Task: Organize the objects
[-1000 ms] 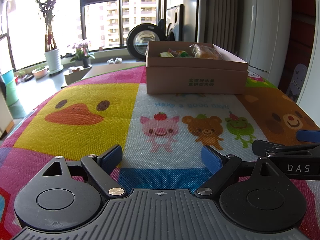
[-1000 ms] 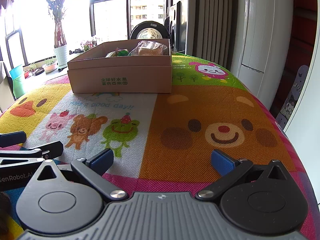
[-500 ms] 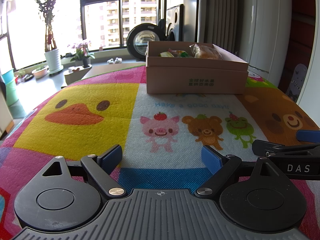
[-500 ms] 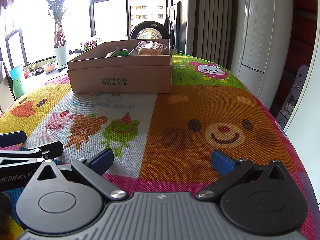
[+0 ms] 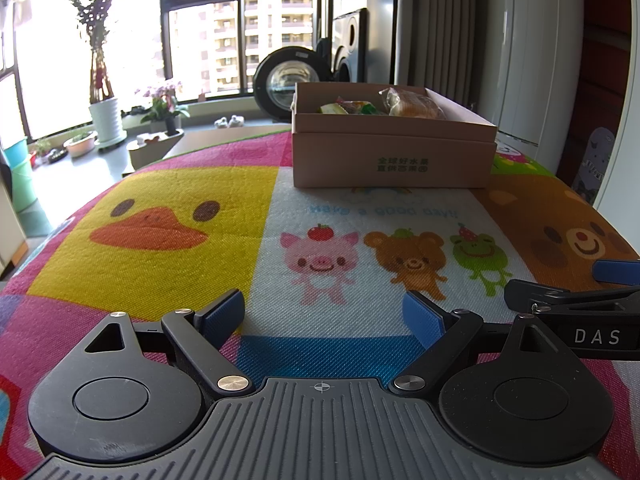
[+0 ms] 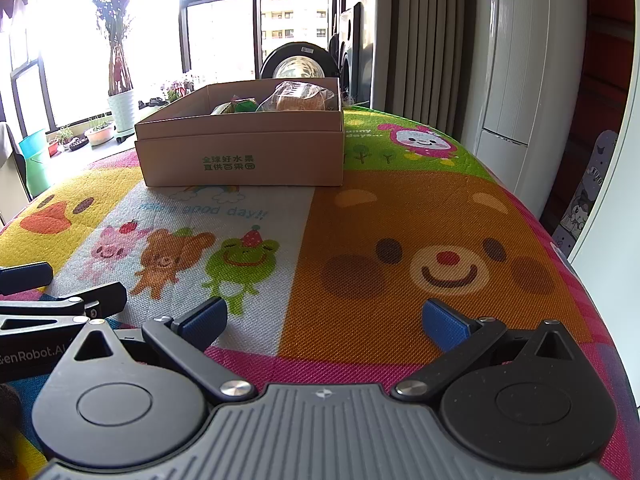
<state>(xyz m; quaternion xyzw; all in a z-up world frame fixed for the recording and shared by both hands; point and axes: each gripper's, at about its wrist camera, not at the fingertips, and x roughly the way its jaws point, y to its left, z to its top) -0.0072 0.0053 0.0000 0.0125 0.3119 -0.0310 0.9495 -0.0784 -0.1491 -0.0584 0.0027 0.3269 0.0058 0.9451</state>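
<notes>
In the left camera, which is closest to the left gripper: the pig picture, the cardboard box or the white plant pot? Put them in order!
From the left gripper:
1. Pig picture, just ahead on the mat.
2. Cardboard box, farther back, slightly right.
3. White plant pot, far left by the window.

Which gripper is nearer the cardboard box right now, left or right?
Neither clearly. Both rest open on the mat, well short of the cardboard box. The left gripper faces it slightly to its right; the right gripper faces it to its left.

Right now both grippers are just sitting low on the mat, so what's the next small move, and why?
Probably ease the right gripper forward toward the cardboard box. Both grippers are open and empty, and the wrapped items lie inside it, across the mat.
</notes>
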